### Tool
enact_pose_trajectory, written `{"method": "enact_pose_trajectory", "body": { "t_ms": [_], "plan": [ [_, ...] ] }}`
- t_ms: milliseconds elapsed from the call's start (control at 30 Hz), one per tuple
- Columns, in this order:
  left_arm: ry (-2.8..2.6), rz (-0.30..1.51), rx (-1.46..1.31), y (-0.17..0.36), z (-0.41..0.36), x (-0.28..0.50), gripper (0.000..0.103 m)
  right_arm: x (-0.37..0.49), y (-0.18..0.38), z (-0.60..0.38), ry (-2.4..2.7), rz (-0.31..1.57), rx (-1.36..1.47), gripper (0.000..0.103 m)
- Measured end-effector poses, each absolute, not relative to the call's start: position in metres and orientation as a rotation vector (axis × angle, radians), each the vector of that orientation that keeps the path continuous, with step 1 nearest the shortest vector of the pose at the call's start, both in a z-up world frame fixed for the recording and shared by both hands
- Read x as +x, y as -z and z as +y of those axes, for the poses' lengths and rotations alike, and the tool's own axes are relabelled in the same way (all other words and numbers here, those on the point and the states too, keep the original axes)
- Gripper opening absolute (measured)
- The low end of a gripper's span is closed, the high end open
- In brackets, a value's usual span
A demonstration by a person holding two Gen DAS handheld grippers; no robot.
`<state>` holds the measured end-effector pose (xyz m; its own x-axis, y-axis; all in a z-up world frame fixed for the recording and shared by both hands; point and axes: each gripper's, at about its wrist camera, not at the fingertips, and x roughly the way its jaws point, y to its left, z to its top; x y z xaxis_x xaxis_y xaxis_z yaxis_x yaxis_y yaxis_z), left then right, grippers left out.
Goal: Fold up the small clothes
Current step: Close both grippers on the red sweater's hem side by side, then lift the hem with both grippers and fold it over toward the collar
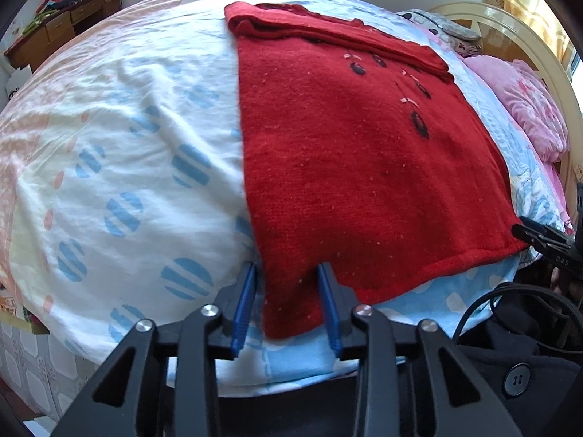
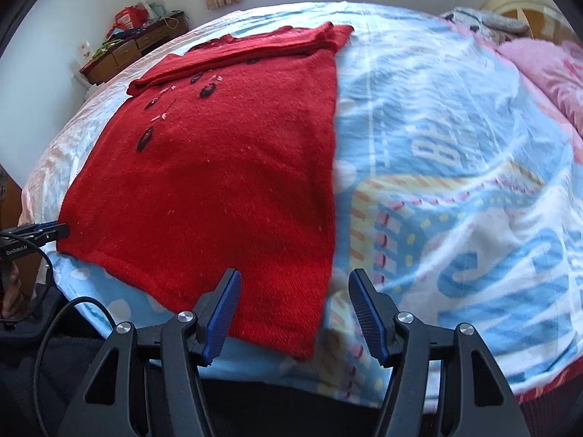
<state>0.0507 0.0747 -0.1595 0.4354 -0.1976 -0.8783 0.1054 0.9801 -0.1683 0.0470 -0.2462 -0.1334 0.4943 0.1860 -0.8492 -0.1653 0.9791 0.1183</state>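
A small red knitted sweater with dark embroidered spots lies flat on the bed, its sleeves folded across the far end. My left gripper is open, its blue fingers straddling the sweater's near left hem corner. My right gripper is open around the sweater's near right hem corner. The right gripper's tip shows in the left wrist view at the hem's right end. The left gripper's tip shows in the right wrist view at the hem's left end.
The bed has a patterned blue and white cover. Pink bedding and a cream headboard are on the right. A wooden desk with clutter stands by the far wall. A black cable hangs near the bed edge.
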Motion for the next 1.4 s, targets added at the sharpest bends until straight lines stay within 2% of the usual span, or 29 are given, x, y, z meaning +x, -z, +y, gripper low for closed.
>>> {"method": "enact_pose_trajectory", "body": {
  "t_ms": [333, 367, 400, 433, 467, 500, 533, 600, 700, 900, 1100, 1400],
  "plan": [
    [0.226, 1.131, -0.065, 0.170, 0.069, 0.049, 0.037, 0.045, 0.142, -0.245, -0.218, 1.081, 0.062, 0.062],
    [0.231, 1.136, -0.067, 0.170, 0.069, 0.049, 0.032, 0.045, 0.142, -0.244, -0.219, 1.081, 0.057, 0.062],
    [0.241, 1.139, -0.071, 0.169, 0.069, 0.049, 0.015, 0.045, 0.143, -0.242, -0.217, 1.082, 0.047, 0.059],
    [0.264, 1.138, -0.082, 0.167, 0.069, 0.050, 0.008, 0.043, 0.141, -0.241, -0.211, 1.072, 0.032, 0.047],
    [0.282, 1.118, -0.100, 0.160, 0.072, 0.050, 0.009, 0.042, 0.139, -0.243, -0.207, 1.057, 0.034, 0.038],
    [0.286, 1.094, -0.106, 0.154, 0.074, 0.050, 0.009, 0.041, 0.135, -0.247, -0.207, 1.038, 0.048, 0.023],
    [0.293, 1.060, -0.110, 0.145, 0.077, 0.049, 0.008, 0.041, 0.133, -0.250, -0.214, 1.025, 0.067, 0.014],
    [0.310, 0.976, -0.126, 0.123, 0.083, 0.047, 0.008, 0.040, 0.124, -0.263, -0.271, 0.984, 0.174, 0.004],
    [0.331, 0.907, -0.168, 0.107, 0.093, 0.048, 0.008, 0.040, 0.117, -0.275, -0.314, 0.938, 0.274, 0.004],
    [0.346, 0.952, -0.244, 0.121, 0.104, 0.054, 0.008, 0.039, 0.110, -0.281, -0.390, 0.895, 0.389, 0.004],
    [0.389, 0.893, -0.266, 0.101, 0.096, 0.050, 0.008, 0.038, 0.102, -0.289, -0.395, 0.867, 0.453, 0.004],
    [0.413, 0.816, -0.274, 0.079, 0.094, 0.076, 0.008, 0.051, 0.051, -0.295, -0.462, 0.705, 0.524, 0.004]
  ]
}}
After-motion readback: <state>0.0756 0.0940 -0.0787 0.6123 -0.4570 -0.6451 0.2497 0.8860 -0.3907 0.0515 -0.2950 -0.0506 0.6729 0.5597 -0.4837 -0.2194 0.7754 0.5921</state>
